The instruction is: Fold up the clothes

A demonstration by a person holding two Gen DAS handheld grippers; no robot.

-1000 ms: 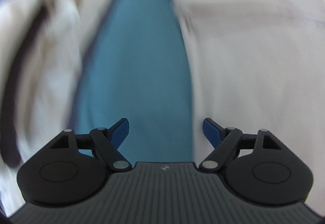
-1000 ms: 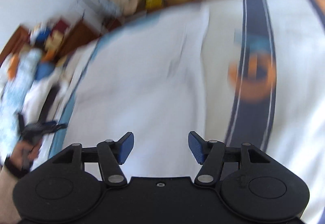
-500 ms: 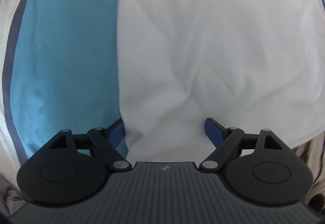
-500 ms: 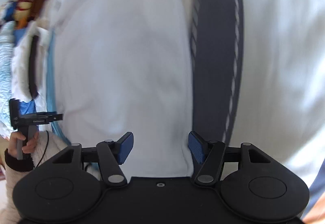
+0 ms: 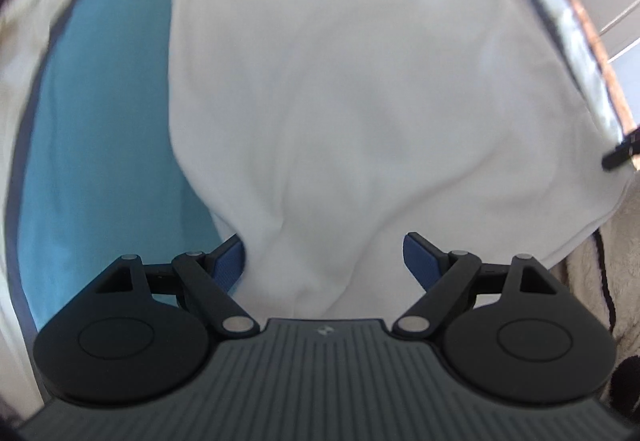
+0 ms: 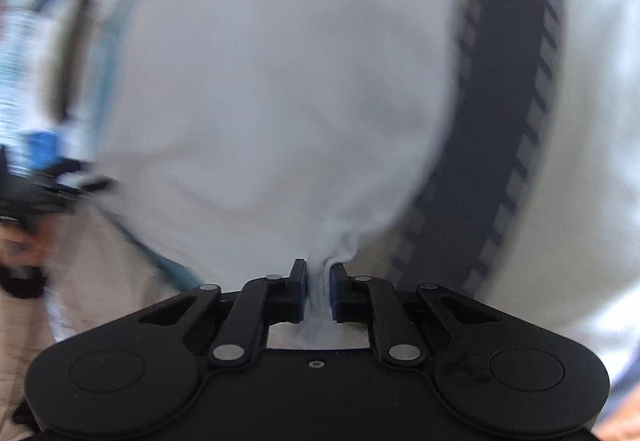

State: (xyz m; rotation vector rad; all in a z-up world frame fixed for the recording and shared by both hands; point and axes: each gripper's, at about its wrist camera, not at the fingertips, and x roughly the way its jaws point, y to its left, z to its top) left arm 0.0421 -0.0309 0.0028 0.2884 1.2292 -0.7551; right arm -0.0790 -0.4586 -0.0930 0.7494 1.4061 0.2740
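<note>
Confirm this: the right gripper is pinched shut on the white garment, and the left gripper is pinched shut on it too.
Half wrong. The right gripper has just closed on the white garment, but the left wrist view shows the left gripper open, cloth lying loose between its jaws.

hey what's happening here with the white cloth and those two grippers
A person is folding a white garment spread on a striped bedcover, a gripper in each hand. The right gripper has just closed and now pinches a bunched edge of the garment. The left gripper is open, with an edge of the same white garment lying between its fingers but not clamped. A blue stripe of the cover shows beside it.
</note>
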